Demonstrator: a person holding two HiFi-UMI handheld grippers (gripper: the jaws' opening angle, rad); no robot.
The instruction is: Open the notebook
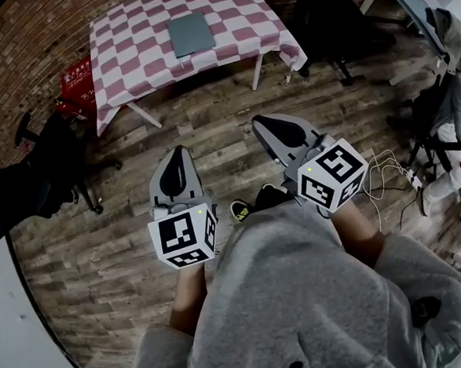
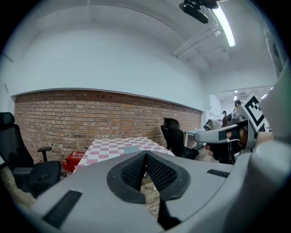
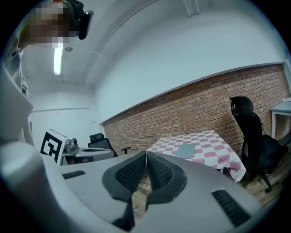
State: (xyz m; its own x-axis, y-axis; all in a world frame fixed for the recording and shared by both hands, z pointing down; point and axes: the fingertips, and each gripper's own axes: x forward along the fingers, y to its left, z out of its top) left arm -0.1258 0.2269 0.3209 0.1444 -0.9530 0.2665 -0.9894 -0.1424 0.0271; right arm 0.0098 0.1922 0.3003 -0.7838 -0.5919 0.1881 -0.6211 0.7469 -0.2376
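Observation:
A closed grey notebook (image 1: 191,34) lies flat on a table with a pink-and-white checked cloth (image 1: 131,56), far ahead of me. The right gripper view shows the notebook (image 3: 186,151) on the same cloth (image 3: 209,150); in the left gripper view the notebook (image 2: 132,149) is a thin grey strip. My left gripper (image 1: 178,151) and right gripper (image 1: 255,122) hover over the wooden floor, well short of the table. Both are shut, jaws touching, with nothing between them. The tips of the left gripper (image 2: 145,154) and the right gripper (image 3: 146,153) point toward the table.
A black office chair (image 1: 52,164) stands at the left, another (image 1: 325,15) right of the table. A red box (image 1: 77,78) sits by the table's left end. White cables (image 1: 391,177) lie on the floor at right, near a seated person (image 1: 446,117). A brick wall runs behind.

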